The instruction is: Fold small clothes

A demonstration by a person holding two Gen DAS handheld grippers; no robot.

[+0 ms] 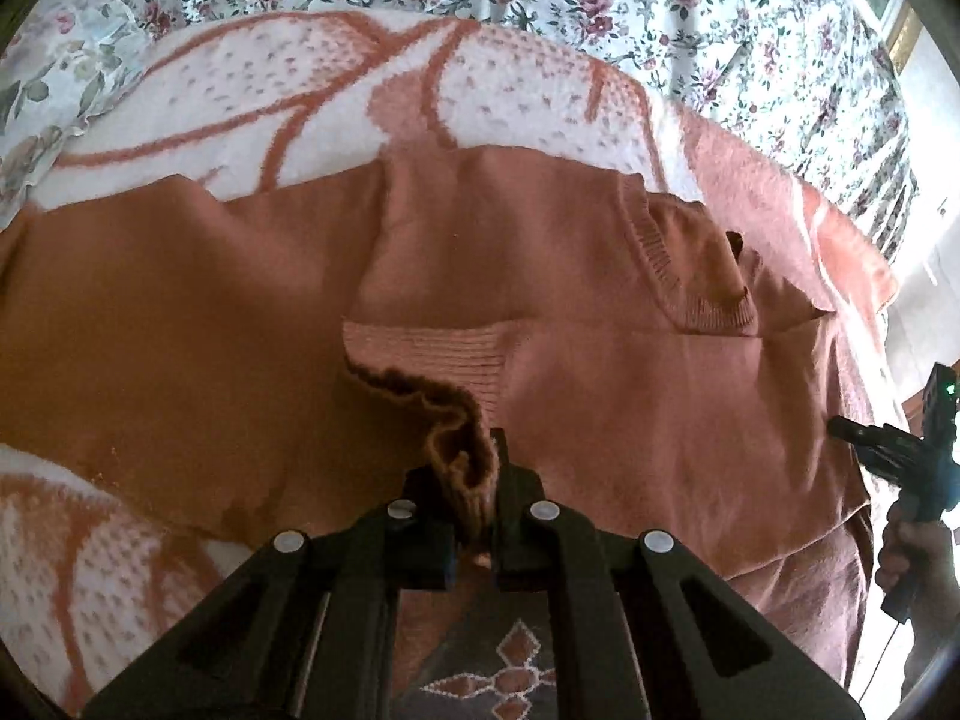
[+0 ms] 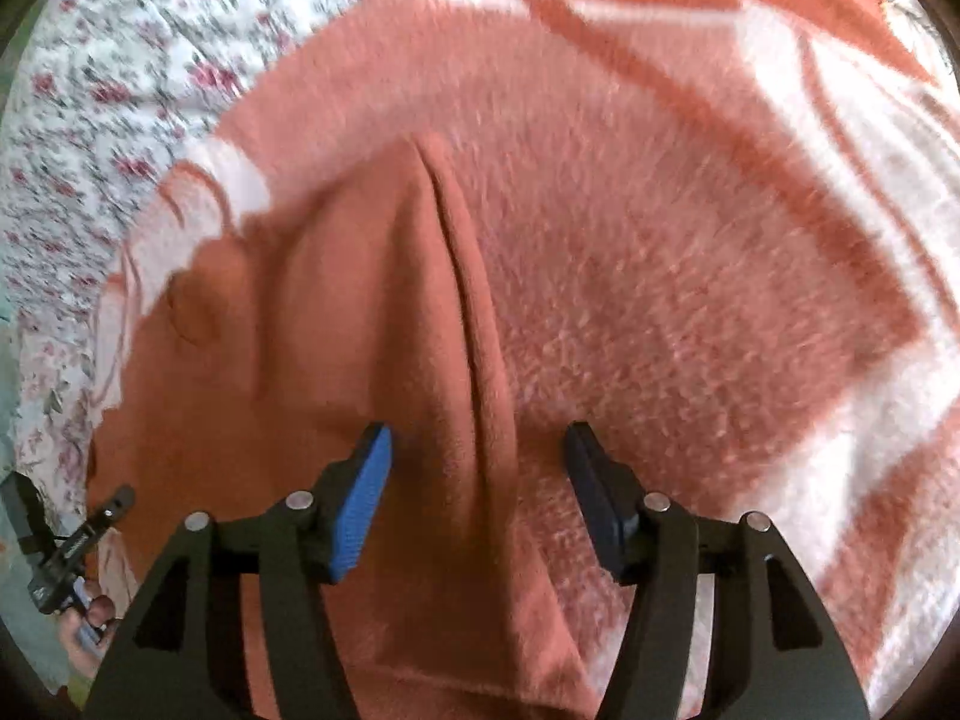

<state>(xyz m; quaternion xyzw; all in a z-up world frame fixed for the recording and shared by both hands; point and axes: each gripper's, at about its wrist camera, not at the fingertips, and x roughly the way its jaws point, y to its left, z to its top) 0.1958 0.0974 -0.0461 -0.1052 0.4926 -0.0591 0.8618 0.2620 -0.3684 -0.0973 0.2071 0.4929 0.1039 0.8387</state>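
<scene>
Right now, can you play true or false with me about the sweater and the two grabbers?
1. The left gripper is pinching the sweater's ribbed cuff. True.
2. The right gripper is shut. False: its jaws stand wide open, with a fold of the sweater between them.
3. The sweater is blue. False: it is orange-brown.
4. The sweater lies on an orange and white blanket. True.
5. The sheet past the blanket is plain white. False: it has flowers on it.
</scene>
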